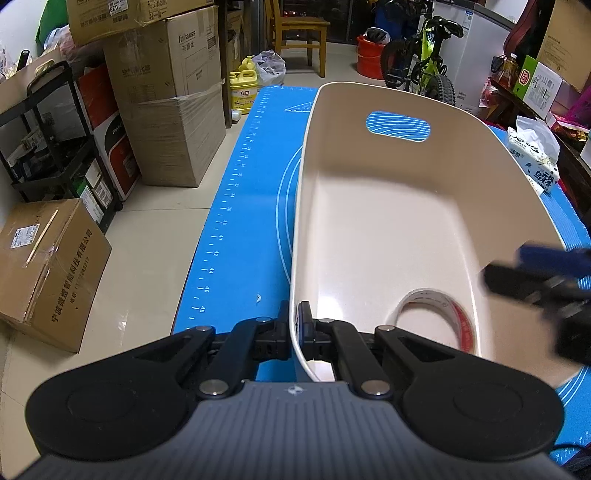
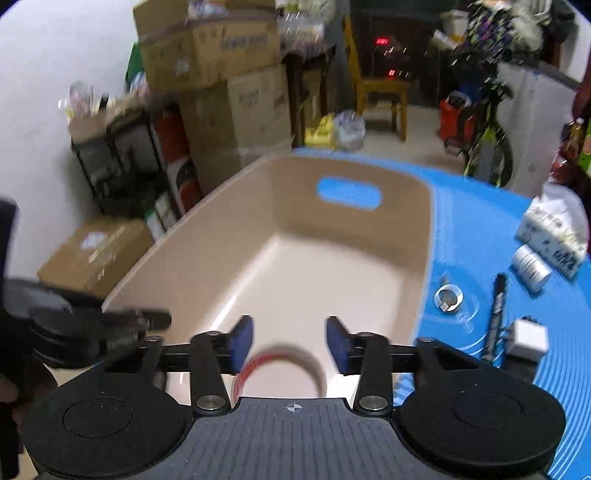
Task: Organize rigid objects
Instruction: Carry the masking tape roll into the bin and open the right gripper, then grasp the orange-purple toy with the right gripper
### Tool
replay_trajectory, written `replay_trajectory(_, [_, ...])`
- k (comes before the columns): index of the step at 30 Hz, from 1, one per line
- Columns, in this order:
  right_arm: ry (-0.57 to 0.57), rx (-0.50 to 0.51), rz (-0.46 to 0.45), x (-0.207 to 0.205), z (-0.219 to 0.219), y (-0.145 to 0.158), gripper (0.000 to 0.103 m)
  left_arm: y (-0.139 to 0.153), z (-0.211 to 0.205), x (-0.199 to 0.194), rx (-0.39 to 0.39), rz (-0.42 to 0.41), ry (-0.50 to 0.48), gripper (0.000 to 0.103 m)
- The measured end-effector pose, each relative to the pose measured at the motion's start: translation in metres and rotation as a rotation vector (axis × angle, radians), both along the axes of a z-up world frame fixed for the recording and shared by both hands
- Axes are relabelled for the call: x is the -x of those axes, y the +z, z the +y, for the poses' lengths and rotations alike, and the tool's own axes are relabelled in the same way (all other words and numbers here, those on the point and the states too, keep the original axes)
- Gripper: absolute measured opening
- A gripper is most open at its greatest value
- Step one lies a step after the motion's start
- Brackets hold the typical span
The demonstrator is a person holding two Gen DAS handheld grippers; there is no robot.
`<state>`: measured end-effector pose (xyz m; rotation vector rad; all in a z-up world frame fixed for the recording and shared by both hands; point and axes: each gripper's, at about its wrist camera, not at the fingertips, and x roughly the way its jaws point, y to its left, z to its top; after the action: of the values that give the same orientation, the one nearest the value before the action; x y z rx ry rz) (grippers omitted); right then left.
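A beige plastic bin (image 1: 491, 192) with a handle slot stands on the blue mat (image 1: 243, 206). My left gripper (image 1: 294, 314) is shut on the bin's near left rim. A roll of tape (image 1: 439, 314) lies inside at the near end. My right gripper (image 2: 290, 341) is open and empty above the bin's (image 2: 221, 229) near end, over the tape roll (image 2: 284, 365). It shows blurred at the right of the left wrist view (image 1: 535, 277). On the mat right of the bin lie a small metal ring (image 2: 448, 297), a black marker (image 2: 495, 317), a white charger block (image 2: 528, 338) and a small white jar (image 2: 530, 267).
A tissue pack (image 1: 535, 155) sits at the mat's far right. Cardboard boxes (image 1: 170, 96), a black shelf cart (image 1: 55, 140), a yellow jug (image 1: 243, 86), a wooden chair (image 1: 299, 33) and a child's bicycle (image 1: 421, 62) stand on the floor around the table.
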<state>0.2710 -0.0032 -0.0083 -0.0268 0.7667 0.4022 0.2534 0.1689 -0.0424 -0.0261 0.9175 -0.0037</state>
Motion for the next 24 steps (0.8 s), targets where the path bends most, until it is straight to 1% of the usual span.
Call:
replay_trajectory(4, [-0.05,-0.032,-0.051,0.005,-0.028,0.019,0.066,0.0,0.0,0.0,-0.006,0.001,0.002,0.004])
replay_trajectory(6, [-0.078,-0.03,-0.076,0.008,-0.043,0.025,0.069,0.0,0.0,0.0,-0.007,0.002,0.004,0.004])
replay_trajectory(12, [-0.171,0.001,-0.095,0.007,-0.083,0.024,0.074,0.0,0.0,0.0,-0.007,0.003,0.009,0.004])
replay_trajectory(17, [-0.234,0.059,-0.063,0.005,-0.106,0.003,0.076,0.0,0.0,-0.001,-0.008,0.003,0.008,0.004])
replay_trajectory(24, [-0.276,0.119,0.041,0.003,-0.114,-0.041,0.077,0.0,0.0,0.0,-0.007,0.0,0.007,0.004])
